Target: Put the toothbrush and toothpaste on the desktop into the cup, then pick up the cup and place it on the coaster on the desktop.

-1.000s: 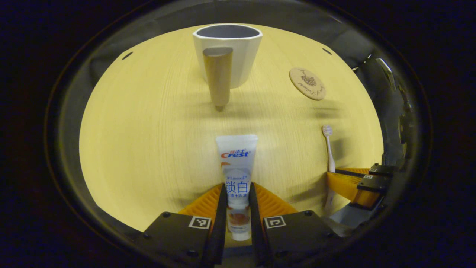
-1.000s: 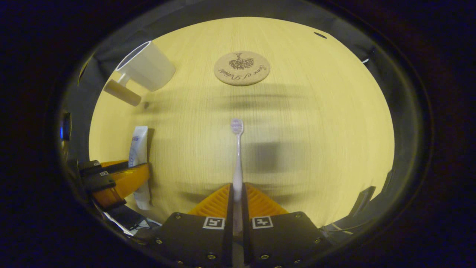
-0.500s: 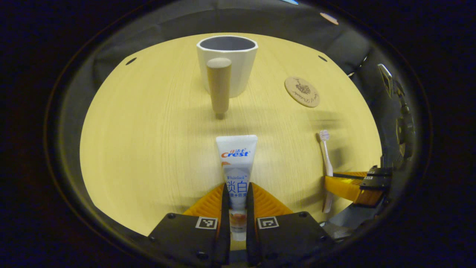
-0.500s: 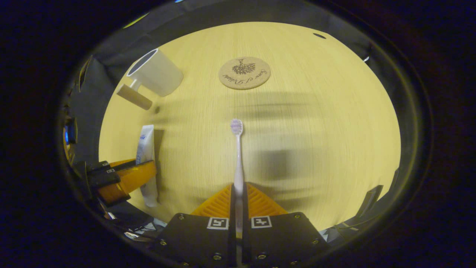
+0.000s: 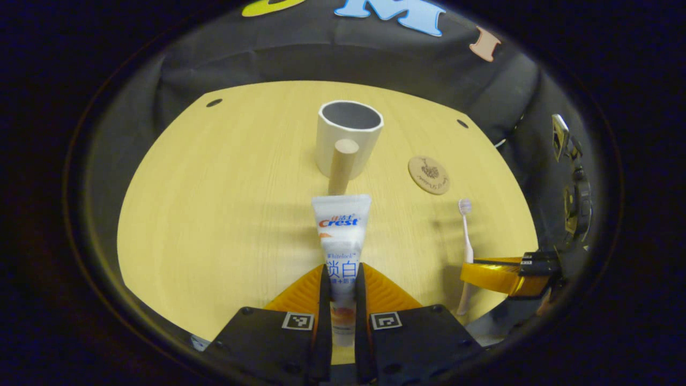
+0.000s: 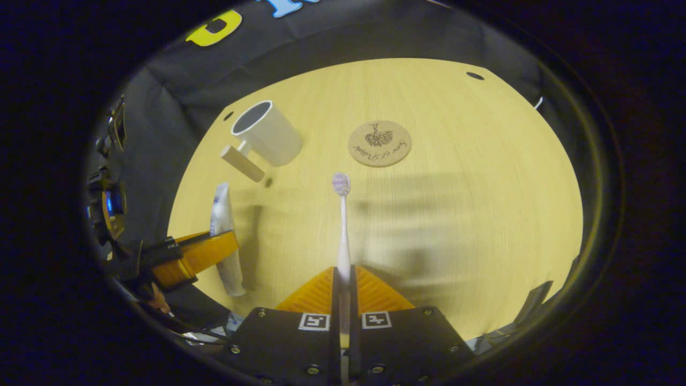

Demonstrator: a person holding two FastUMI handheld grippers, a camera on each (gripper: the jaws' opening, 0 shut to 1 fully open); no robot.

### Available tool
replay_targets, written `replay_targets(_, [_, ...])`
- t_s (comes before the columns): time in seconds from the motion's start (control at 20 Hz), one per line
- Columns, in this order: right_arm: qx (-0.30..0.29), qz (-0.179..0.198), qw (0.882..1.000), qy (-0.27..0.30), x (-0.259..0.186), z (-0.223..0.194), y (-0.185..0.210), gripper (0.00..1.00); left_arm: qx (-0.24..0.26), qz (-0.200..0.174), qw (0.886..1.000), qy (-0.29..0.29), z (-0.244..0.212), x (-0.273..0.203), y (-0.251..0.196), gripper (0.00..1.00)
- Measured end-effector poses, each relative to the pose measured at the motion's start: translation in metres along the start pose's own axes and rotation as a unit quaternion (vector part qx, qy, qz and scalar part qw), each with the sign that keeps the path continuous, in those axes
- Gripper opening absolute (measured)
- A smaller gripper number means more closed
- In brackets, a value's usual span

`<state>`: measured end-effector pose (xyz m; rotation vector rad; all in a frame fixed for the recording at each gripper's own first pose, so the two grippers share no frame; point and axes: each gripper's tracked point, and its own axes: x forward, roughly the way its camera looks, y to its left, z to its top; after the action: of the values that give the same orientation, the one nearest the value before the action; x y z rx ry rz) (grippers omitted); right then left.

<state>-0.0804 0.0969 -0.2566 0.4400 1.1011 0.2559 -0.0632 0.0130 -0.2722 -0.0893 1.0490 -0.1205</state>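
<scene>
In the left gripper view, the left tool (image 5: 340, 292) has its two orange fingers pressed together on the lower body of the white toothpaste tube (image 5: 341, 236), which points straight ahead along the fingers, lifted above the pale wooden worktop (image 5: 214, 214). Beyond the tube's flat end stands the white cup with a round wooden peg handle (image 5: 347, 140), upright, mouth open, the handle facing the tool. To its right lies the round cork coaster (image 5: 429, 175), apart from the cup, with bare wood between them. Farther right, the right tool (image 5: 496, 274) is clamped on the slim white toothbrush (image 5: 465, 230), bristle head forward. In the right gripper view, that toothbrush (image 6: 342, 225) runs up between the closed fingers, its head just short of the coaster (image 6: 379, 143). The worktop's right half is open up to its dark rim.
</scene>
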Motion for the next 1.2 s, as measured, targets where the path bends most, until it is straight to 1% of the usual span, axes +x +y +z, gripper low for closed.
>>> replay_targets(0.15, [-0.009, 0.006, 0.999, -0.031, -0.01, 0.014, 0.005, 0.07, -0.005, 0.009, 0.999, -0.04, 0.021, -0.018, 0.008, 0.25])
replay_targets(0.3, [-0.018, 0.013, 0.998, -0.065, -0.02, 0.03, 0.011, 0.07, -0.02, 0.006, 0.997, -0.08, 0.043, -0.031, 0.012, 0.24])
replay_targets(0.5, [-0.041, 0.016, 0.993, -0.106, -0.034, 0.049, 0.018, 0.07, -0.041, 0.005, 0.989, -0.141, 0.081, -0.043, 0.021, 0.24])
replay_targets(0.7, [-0.05, 0.027, 0.989, -0.135, -0.042, 0.06, 0.028, 0.07, -0.052, -0.008, 0.977, -0.207, 0.131, -0.067, 0.027, 0.24])
replay_targets(0.85, [-0.051, 0.027, 0.986, -0.154, -0.049, 0.068, 0.031, 0.07, -0.054, -0.023, 0.967, -0.247, 0.162, -0.073, 0.031, 0.24])
replay_targets(1.2, [-0.04, 0.029, 0.983, -0.179, -0.049, 0.085, 0.04, 0.07, -0.064, -0.073, 0.943, -0.317, 0.235, -0.062, 0.012, 0.24])
